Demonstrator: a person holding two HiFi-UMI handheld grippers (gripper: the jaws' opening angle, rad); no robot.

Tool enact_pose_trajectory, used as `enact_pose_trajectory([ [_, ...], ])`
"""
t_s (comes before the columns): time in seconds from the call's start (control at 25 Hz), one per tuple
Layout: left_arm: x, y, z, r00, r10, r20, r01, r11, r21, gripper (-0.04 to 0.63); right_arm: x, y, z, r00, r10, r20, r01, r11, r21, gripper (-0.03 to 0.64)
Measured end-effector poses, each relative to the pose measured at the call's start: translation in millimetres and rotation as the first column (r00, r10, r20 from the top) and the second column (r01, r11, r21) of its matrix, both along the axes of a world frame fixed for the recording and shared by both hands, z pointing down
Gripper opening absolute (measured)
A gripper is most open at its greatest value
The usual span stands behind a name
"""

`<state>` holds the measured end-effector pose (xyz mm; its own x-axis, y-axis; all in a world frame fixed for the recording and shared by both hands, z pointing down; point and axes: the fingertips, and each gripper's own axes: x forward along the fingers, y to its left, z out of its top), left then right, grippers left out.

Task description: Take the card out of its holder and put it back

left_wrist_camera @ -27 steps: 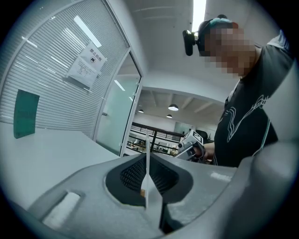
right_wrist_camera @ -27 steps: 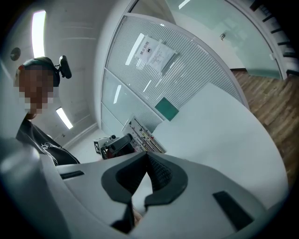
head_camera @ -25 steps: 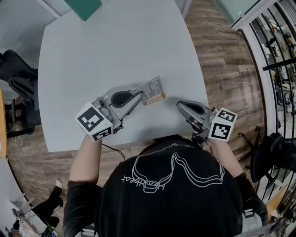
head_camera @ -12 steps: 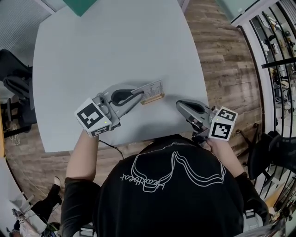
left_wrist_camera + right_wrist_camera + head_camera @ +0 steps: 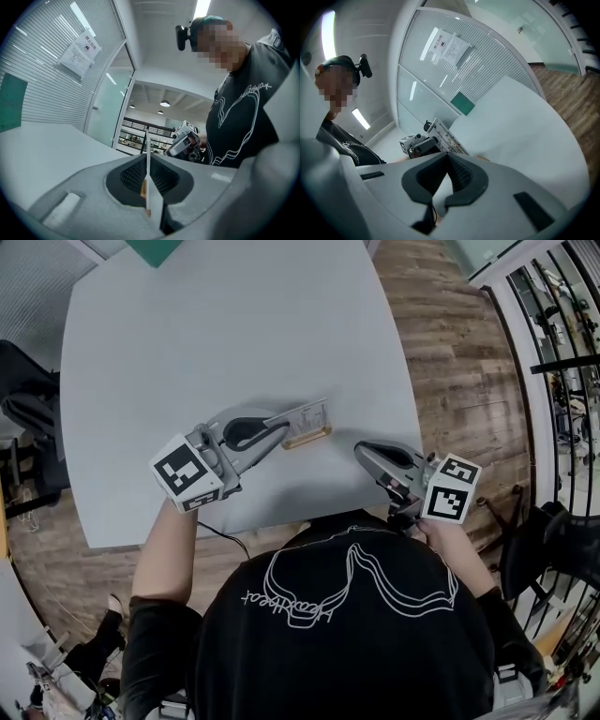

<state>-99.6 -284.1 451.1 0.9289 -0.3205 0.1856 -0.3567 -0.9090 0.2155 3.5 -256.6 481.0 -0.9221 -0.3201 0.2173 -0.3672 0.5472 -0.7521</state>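
Squarely, card (image 5: 147, 173) pinched edgewise between left tongs (image 5: 285, 426).

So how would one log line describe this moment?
left gripper: shut on card | card: at wooden holder, seating unclear | right gripper: shut, empty

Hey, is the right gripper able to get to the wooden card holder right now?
Probably yes: only bare table lies between the right gripper and the holder, and the left gripper, shut on the card, reaches in from the opposite side.
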Motion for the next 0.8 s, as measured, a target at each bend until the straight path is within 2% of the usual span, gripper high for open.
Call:
enact_pose_trajectory([
  [0.32, -1.8, -0.4, 6.3, 1.000, -0.005, -0.011, 0.005, 1.000, -0.016, 0.025, 1.3, 1.1, 4.4, 1.000, 0.004, -0.010, -0.004, 1.000, -0.004, 0.009],
  [0.8, 0.5, 0.0, 16.9, 1.000, 0.004, 0.027, -0.004, 1.000, -0.011, 0.025, 1.8, 0.6, 6.9, 1.000, 0.012, -0.014, -0.012, 1.000, -0.008, 0.009],
])
